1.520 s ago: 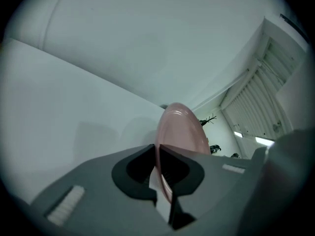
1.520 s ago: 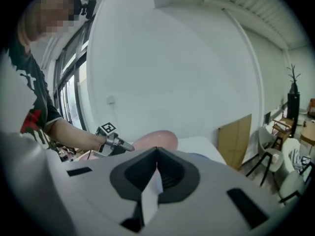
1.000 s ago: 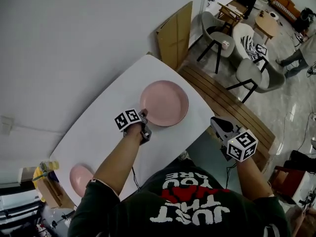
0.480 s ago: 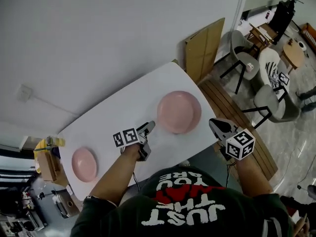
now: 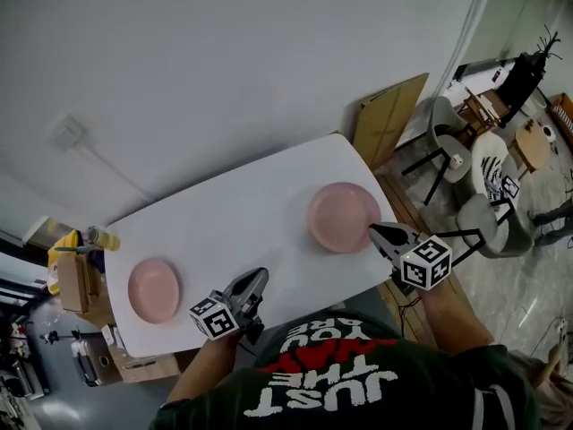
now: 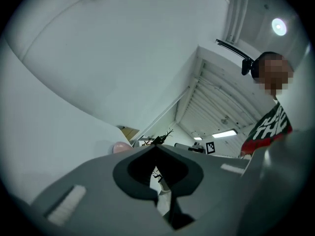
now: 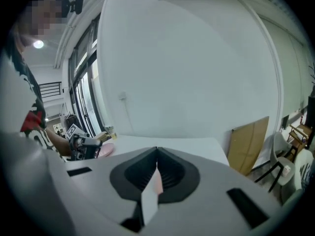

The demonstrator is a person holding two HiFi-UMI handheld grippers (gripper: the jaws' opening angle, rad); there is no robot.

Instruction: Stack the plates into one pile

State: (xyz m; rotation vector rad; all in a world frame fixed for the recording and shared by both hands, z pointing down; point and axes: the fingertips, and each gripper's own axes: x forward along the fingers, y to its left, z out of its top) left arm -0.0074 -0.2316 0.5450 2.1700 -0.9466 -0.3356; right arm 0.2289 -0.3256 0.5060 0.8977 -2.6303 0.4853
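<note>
large plate | small plate, well apart | left hand-held gripper closed | right hand-held gripper closed

The person wears a dark green T-shirt with white and red lettering.

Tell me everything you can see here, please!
table: one, white, by the wall.
big plate: one, pink, on the table's right part.
small plate: one, pink, on the table's left end.
cardboard sheet: one, brown, leaning on the wall past the table's right end.
chairs: at least two, grey, on the floor at the right.
left tool: one, grey, shut and empty, over the table's near edge.
right tool: one, grey, shut and empty, next to the big plate's rim.
</note>
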